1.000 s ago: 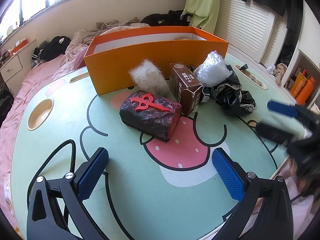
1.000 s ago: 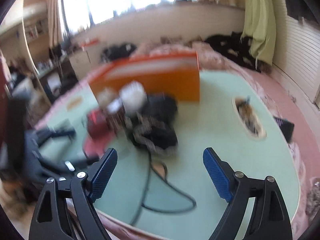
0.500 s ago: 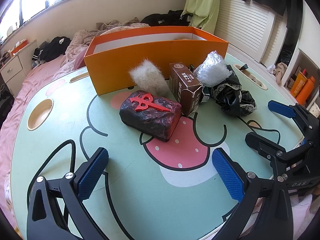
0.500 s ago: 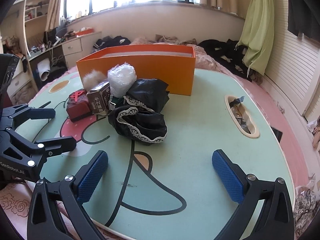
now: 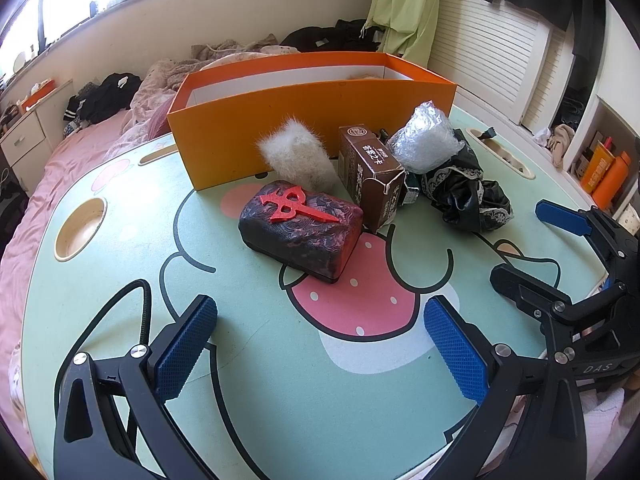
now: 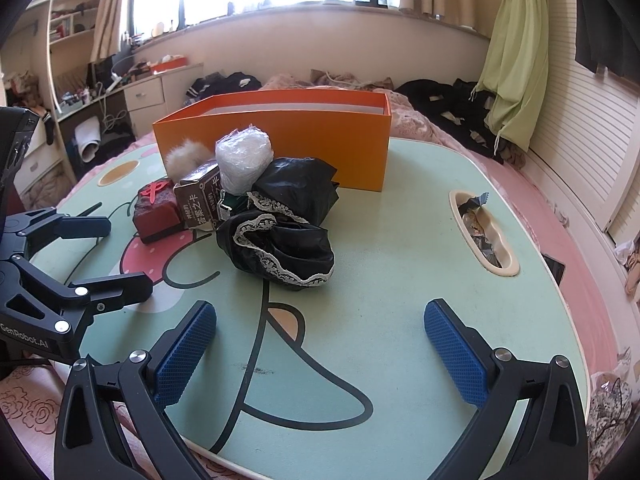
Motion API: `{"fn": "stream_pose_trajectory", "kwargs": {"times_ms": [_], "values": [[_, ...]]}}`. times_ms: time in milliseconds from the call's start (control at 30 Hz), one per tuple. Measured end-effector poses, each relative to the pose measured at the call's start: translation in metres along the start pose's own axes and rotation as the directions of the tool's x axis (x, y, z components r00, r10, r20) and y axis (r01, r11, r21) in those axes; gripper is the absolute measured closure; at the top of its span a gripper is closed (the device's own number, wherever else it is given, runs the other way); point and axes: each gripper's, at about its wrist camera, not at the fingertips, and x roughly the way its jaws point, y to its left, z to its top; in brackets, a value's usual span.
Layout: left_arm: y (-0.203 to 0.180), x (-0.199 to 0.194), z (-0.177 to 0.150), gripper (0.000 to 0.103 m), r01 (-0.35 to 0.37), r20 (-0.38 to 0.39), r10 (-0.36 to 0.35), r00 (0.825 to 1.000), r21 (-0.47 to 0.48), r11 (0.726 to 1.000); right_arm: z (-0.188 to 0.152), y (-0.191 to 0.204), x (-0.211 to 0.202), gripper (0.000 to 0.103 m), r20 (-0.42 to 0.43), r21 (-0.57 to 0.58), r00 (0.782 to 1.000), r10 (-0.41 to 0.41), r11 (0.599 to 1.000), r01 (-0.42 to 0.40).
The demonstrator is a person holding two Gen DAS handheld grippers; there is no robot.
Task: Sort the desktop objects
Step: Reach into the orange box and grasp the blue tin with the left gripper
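Both claws are wide apart and hold nothing: the left claw and the right claw, whose jaws have just been opening. The soft, floppy black lace-edged cloth lies on the green cartoon bench, near the tall orange cardboard box. It looks light; pinch a bunched fold.

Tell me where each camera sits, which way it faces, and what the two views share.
Left wrist: on the left gripper, low over the near table edge, facing the dark red box and the orange box; its own open blue pads show, plus the right gripper at right.
Right wrist: on the right gripper, facing the black lace-trimmed cloth; own open pads show, left gripper at left.
Shared: orange box, brown carton, plastic-wrapped bundle, green cartoon table.
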Motion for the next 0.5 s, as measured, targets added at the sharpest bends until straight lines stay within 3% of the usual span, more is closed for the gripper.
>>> {"fn": "stream_pose_trajectory", "kwargs": {"times_ms": [167,200,233,267,400,500], "values": [[-0.001,-0.003,0.006,0.003,-0.005,-0.016,0.005,1.0,0.004,1.0,0.002,0.0,-0.001,0.0,0.0,0.005,1.0,0.003,1.0,-0.003],[-0.001,-0.006,0.01,0.011,0.012,-0.015,-0.012,1.0,-0.001,1.0,0.003,0.001,-0.002,0.0,0.0,0.005,1.0,0.003,1.0,-0.003],[0.0,-0.013,0.021,0.02,0.04,-0.01,-0.04,0.999,-0.009,0.999,0.002,0.0,-0.002,0.0,0.001,0.005,1.0,0.003,1.0,-0.003],[0.0,-0.018,0.031,0.021,0.053,-0.001,-0.053,0.999,-0.015,0.998,0.003,0.001,-0.002,0.0,0.001,0.005,1.0,0.002,1.0,-0.002],[0.0,-0.036,0.093,0.021,0.107,0.04,-0.106,0.994,-0.018,0.994,0.004,0.001,-0.002,0.0,0.001,0.006,1.0,0.002,1.0,-0.002],[-0.002,-0.014,0.148,0.021,0.165,-0.044,-0.168,0.985,-0.048,0.985,0.003,0.001,-0.002,0.0,0.002,0.007,1.0,0.002,1.0,-0.002]]}}
